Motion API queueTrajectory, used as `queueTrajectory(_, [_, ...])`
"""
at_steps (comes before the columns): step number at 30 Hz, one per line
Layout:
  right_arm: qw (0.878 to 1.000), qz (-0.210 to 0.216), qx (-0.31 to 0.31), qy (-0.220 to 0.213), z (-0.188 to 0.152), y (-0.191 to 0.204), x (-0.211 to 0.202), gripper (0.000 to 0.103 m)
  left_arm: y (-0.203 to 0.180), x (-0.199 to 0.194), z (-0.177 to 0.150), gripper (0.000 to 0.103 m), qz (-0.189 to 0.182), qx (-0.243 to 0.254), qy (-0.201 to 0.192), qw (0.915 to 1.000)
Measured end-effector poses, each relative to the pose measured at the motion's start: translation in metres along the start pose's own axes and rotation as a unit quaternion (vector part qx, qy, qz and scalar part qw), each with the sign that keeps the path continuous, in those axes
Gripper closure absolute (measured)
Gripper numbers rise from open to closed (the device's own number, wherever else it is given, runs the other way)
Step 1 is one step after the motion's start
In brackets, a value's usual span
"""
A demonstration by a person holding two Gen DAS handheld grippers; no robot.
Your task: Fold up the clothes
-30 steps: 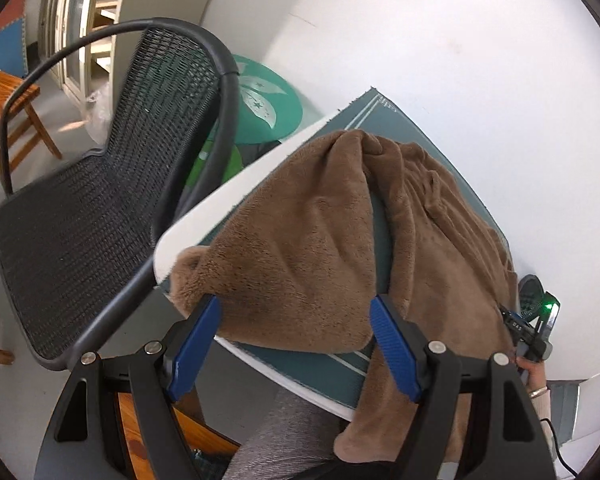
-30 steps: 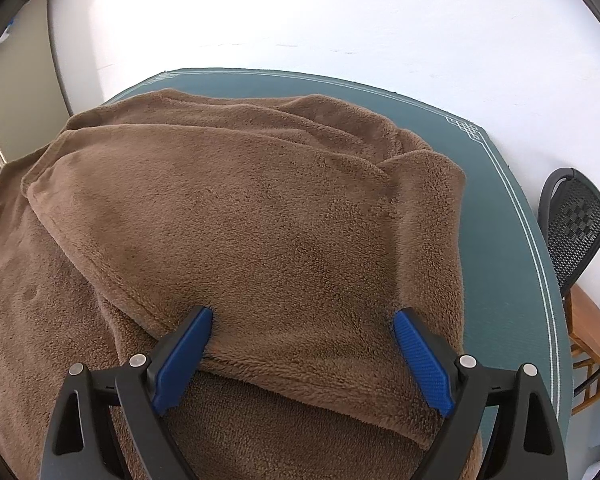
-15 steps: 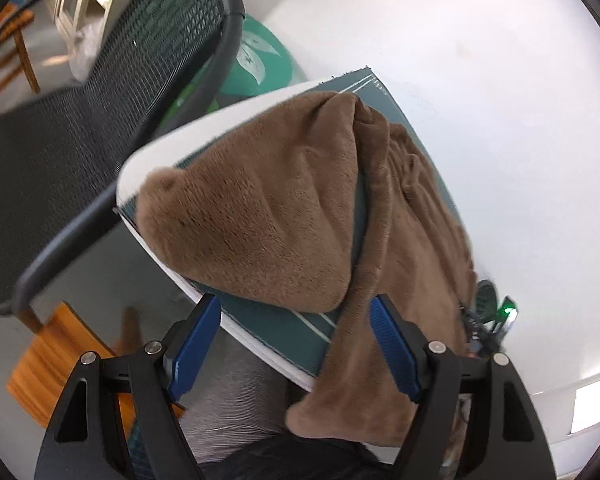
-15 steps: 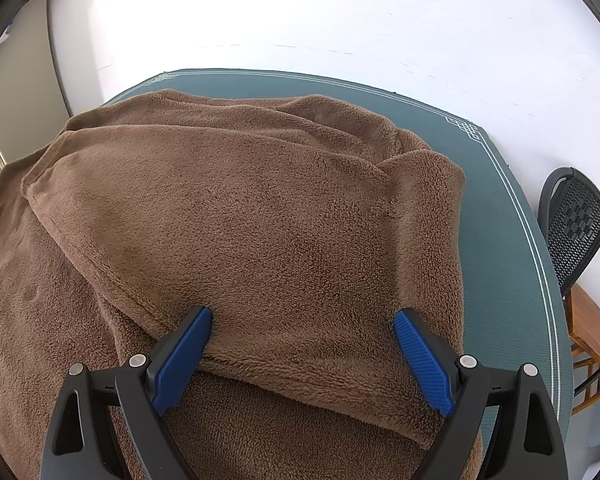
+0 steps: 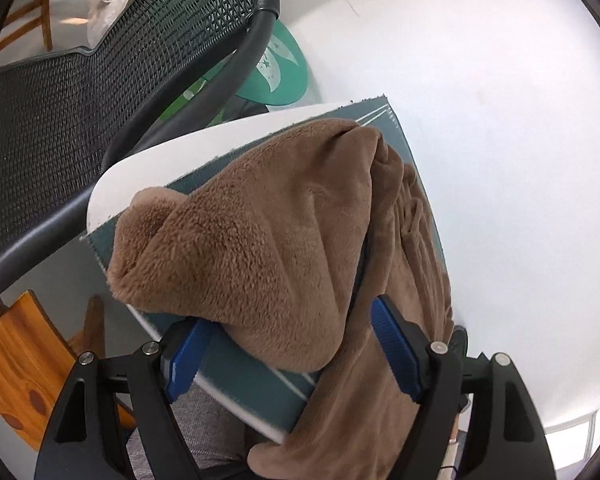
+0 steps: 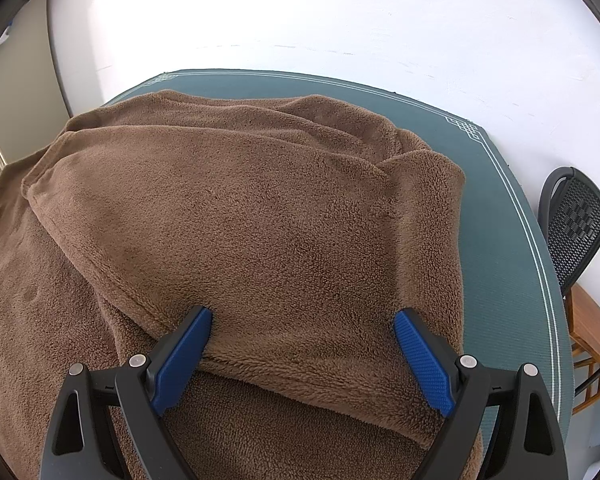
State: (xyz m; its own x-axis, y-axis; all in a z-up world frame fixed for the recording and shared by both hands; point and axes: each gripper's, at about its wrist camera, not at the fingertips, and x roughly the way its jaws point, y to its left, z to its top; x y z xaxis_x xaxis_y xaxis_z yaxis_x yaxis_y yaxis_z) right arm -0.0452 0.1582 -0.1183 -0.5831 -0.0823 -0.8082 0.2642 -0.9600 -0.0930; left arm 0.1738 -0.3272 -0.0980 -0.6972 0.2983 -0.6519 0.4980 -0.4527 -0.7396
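Left gripper [image 5: 287, 344], jaws spread and empty, hangs at bottom centre, nearest the brown fleece garment's [image 5: 259, 248] folded corner overhanging the green table's [image 5: 243, 376] near edge; right gripper [image 6: 302, 344] also spread

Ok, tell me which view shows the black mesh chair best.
The left wrist view: the chair fills its upper left, with mesh seat, back and tube frame clear beside the table. The right wrist view catches only a small part of a mesh chair at its right edge, past the mat.
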Motion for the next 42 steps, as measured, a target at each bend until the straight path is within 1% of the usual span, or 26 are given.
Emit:
queueTrajectory(5, [1.0,0.001,0.0,0.0,0.0,-0.001,0.0,0.009,0.002,0.003,0.006,0.023,-0.008,-0.019,-0.031,0.9993])
queueTrajectory(7, [1.0,0.001,0.0,0.0,0.0,-0.001,0.0,0.009,0.002,0.006,0.012,0.04,-0.007,-0.021,-0.039,0.999])
queueTrajectory(8, [1.0,0.001,0.0,0.0,0.0,-0.001,0.0,0.009,0.001,0.01,0.017,0.059,-0.005,-0.018,-0.04,0.999])
queueTrajectory(9, [1.0,0.001,0.0,-0.001,0.0,0.0,0.0,0.009,0.0,0.012,0.021,0.071,-0.004,-0.015,-0.04,0.9991])
queueTrajectory(12, [1.0,0.0,-0.001,-0.001,-0.001,0.0,0.0,0.009,-0.007,0.012,0.032,0.078,-0.005,-0.003,-0.045,0.999])
queueTrajectory(14, [1.0,0.0,0.0,-0.001,-0.001,0.0,0.0,0.009,-0.013,0.009,0.039,0.079,-0.01,0.006,-0.054,0.9985])
queueTrajectory(18, [1.0,0.0,0.0,-0.001,-0.002,0.0,0.0,0.009,-0.034,-0.015,0.059,0.08,-0.021,0.029,-0.106,0.9938])
queueTrajectory(20, [1.0,0.0,0.0,-0.002,-0.002,0.0,0.0,0.009,-0.047,-0.031,0.07,0.08,-0.025,0.044,-0.136,0.9894])
queueTrajectory(24, [1.0,0.0,0.0,-0.002,-0.002,-0.001,0.001,0.009,-0.071,-0.06,0.092,0.08,-0.029,0.069,-0.183,0.9803])
queueTrajectory(26, [1.0,0.0,0.0,-0.002,-0.002,-0.001,0.001,0.009,-0.084,-0.072,0.103,0.088,-0.021,0.086,-0.207,0.9743])
queueTrajectory(28, [1.0,0.0,0.0,-0.003,-0.001,-0.001,0.001,0.009,-0.097,-0.082,0.115,0.09,-0.007,0.1,-0.231,0.9676])
queueTrajectory(29, [1.0,0.0,0.0,-0.003,-0.001,-0.001,0.001,0.009,-0.103,-0.089,0.12,0.095,-0.006,0.105,-0.241,0.9647])
queueTrajectory(30, [1.0,0.0,0.0,-0.003,-0.001,-0.001,0.001,0.009,-0.109,-0.096,0.126,0.096,-0.008,0.11,-0.25,0.9618])
queueTrajectory(32, [1.0,0.002,0.001,-0.003,-0.001,-0.002,0.002,0.009,-0.123,-0.11,0.132,0.096,-0.011,0.123,-0.267,0.9558])
queueTrajectory(34, [1.0,0.003,0.002,-0.002,-0.001,-0.003,0.001,0.009,-0.134,-0.118,0.13,0.096,-0.016,0.138,-0.271,0.9524])
queueTrajectory(36, [1.0,0.003,0.003,-0.002,-0.001,-0.003,0.001,0.009,-0.139,-0.119,0.127,0.096,-0.014,0.146,-0.267,0.9526])
queueTrajectory(37, [1.0,0.003,0.003,-0.002,-0.002,-0.003,0.001,0.009,-0.138,-0.116,0.124,0.095,-0.01,0.148,-0.257,0.9549])
queueTrajectory(38, [1.0,0.003,0.003,-0.002,-0.002,-0.002,0.001,0.009,-0.135,-0.111,0.121,0.09,-0.006,0.147,-0.24,0.9596])
queueTrajectory(39, [1.0,0.002,0.004,-0.002,-0.002,-0.002,0.0,0.009,-0.128,-0.102,0.12,0.071,-0.006,0.138,-0.217,0.9663])
queueTrajectory(40, [1.0,0.002,0.005,-0.002,-0.002,-0.002,0.0,0.009,-0.119,-0.092,0.119,0.059,-0.01,0.125,-0.193,0.9732])
queueTrajectory(41, [1.0,0.002,0.005,-0.001,-0.002,-0.003,0.0,0.009,-0.109,-0.082,0.117,0.033,-0.012,0.107,-0.171,0.9794])
queueTrajectory(42, [1.0,0.003,0.005,-0.001,-0.002,-0.003,0.0,0.009,-0.097,-0.073,0.114,0.026,-0.014,0.087,-0.15,0.9848])
